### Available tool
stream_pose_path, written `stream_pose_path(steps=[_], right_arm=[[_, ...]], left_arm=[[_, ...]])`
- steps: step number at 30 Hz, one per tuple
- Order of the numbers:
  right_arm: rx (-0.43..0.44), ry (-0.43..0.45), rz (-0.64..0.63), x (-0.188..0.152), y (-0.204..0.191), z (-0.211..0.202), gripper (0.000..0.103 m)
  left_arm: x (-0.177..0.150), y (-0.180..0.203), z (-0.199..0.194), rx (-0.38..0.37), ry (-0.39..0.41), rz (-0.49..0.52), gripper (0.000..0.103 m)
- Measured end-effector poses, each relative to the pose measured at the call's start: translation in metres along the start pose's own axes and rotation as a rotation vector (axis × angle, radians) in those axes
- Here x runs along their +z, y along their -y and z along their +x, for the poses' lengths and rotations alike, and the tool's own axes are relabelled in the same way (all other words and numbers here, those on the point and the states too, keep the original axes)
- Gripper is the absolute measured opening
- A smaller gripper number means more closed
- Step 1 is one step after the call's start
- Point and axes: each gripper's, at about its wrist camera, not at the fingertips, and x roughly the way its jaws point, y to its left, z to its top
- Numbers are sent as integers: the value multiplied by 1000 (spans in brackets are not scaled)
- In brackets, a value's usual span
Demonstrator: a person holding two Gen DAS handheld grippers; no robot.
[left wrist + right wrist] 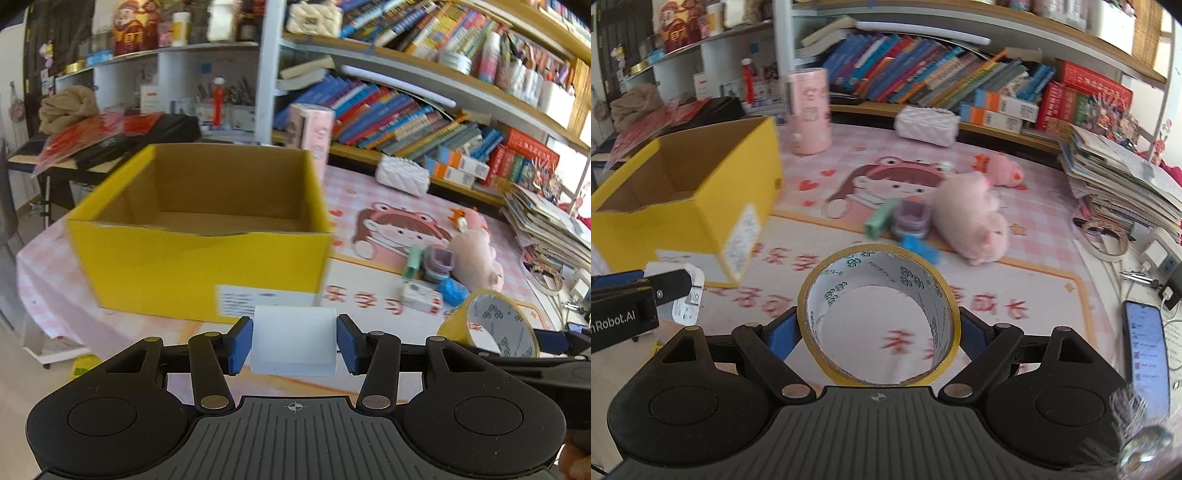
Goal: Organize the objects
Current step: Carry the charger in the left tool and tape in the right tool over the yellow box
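Objects for sorting are already in both my hands: my left hand-held gripper (294,343) is clamped at a fairly narrow spread on a small white block (293,341), its blue pads (239,345) pressing the block's two sides, and my right hand-held gripper (879,332) stands wide around a roll of yellow tape (878,317), gripping it across its outer rim so that I look straight through the core. Both loads hang above the tabletop (1034,280), on the near side of the yellow cardboard box (199,236), which sits open-topped and looks empty from here.

I judge this to be the carrying step: both things are lifted and are headed for the box. Next I need to bring each gripper over the box's rim, low enough that nothing bounces out, and let go one at a time so my two tools do not collide above the opening. The tape may roll once freed, so I would lay it flat.

A pink plush toy (975,218), a green item (881,221) and a small purple container (910,218) remain on the tabletop, well apart from the box.
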Motion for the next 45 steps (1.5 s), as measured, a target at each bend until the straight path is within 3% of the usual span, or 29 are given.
stream_pose_path(steps=[11, 26, 45], right_arm=[[51, -22, -30, -17, -97, -20, 85], [102, -47, 5, -39, -179, -26, 85], [65, -29, 11, -33, -198, -34, 85]], left_arm=[[-7, -79, -33, 10, 16, -8, 48], [-17, -152, -63, 40, 37, 24, 48], [-11, -170, -70, -15, 77, 29, 48]])
